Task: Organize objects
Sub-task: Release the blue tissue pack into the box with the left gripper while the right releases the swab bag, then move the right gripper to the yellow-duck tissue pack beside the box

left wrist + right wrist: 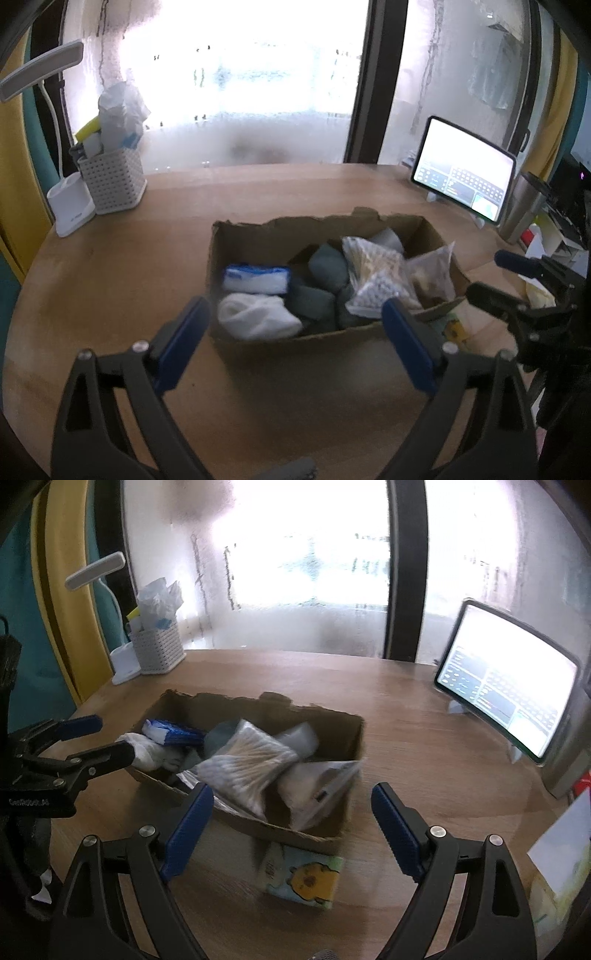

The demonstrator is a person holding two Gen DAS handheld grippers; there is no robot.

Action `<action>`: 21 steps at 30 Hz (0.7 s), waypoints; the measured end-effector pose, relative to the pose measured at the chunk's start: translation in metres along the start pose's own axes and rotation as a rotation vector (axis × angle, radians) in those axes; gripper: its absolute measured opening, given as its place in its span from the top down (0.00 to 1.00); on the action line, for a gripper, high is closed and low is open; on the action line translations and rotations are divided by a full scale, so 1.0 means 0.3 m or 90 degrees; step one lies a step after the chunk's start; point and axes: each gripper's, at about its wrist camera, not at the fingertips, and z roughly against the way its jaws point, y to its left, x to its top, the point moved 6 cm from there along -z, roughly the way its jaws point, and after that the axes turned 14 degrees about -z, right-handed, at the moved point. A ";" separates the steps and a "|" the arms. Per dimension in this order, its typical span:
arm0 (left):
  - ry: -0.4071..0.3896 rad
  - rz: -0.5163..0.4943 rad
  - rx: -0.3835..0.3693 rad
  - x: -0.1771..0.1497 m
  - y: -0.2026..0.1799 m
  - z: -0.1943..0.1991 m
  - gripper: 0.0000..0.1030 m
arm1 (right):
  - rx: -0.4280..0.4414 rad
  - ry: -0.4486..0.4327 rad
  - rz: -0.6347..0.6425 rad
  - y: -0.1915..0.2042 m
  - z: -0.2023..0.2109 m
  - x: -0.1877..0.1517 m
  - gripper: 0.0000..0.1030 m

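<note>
Left gripper (295,317) spread wide, blue pads apart with nothing pinched between them, poised over the near edge of the cardboard box (255,236) and angled down toward it. Right gripper (291,805) likewise well open and empty, hovering over the near corner of the same box, with a small cartoon-printed packet (301,880) lying flat on the wooden table (424,738) at 6 o'clock from the box, just beside its wall and between the spread fingers without touching either pad. Inside the box, in the left wrist view: a white rolled cloth (256,315) at 8 o'clock, a blue-and-white pack (256,278) just behind it, grey bundles (325,269) in the middle, probably socks though blur hides the detail, and clear plastic bags (376,277) piled toward 3 o'clock, one leaning on the right wall. In the right wrist view a bag of cotton swabs (251,764) on top of the pile, tilted. Farther out, at 10 o'clock from the box, a white perforated basket (112,181) stuffed with crumpled plastic, touching a white lamp base (72,210). At 2 o'clock, well apart from the box, a lit tablet (463,170) propped on a stand, a steel tumbler (521,206) just beside it. Fogged window (240,92) behind everything at 12 o'clock.
</note>
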 end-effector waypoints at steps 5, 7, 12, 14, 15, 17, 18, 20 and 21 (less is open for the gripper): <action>-0.002 0.000 -0.001 -0.012 -0.024 0.021 0.07 | -0.013 -0.006 -0.007 -0.042 0.035 -0.018 0.13; -0.004 -0.002 -0.002 -0.016 -0.034 0.031 0.07 | -0.015 -0.008 -0.009 -0.054 0.048 -0.026 0.13; -0.003 -0.006 0.001 -0.024 -0.057 0.050 0.07 | -0.017 -0.012 -0.018 -0.079 0.076 -0.043 0.13; -0.004 -0.007 0.001 -0.028 -0.066 0.054 0.07 | -0.019 -0.015 -0.021 -0.087 0.086 -0.048 0.13; -0.003 -0.006 0.000 -0.032 -0.073 0.057 0.07 | -0.019 -0.017 -0.024 -0.094 0.093 -0.053 0.13; -0.002 -0.005 -0.001 -0.041 -0.082 0.060 0.07 | -0.022 -0.018 -0.030 -0.110 0.101 -0.062 0.13; -0.001 -0.004 -0.002 -0.050 -0.088 0.061 0.07 | -0.024 -0.018 -0.032 -0.118 0.105 -0.067 0.13; 0.003 -0.003 -0.005 -0.067 -0.102 0.058 0.07 | -0.031 -0.017 -0.039 -0.144 0.113 -0.081 0.13; 0.007 -0.003 -0.007 -0.077 -0.111 0.056 0.07 | -0.034 -0.016 -0.042 -0.155 0.116 -0.087 0.13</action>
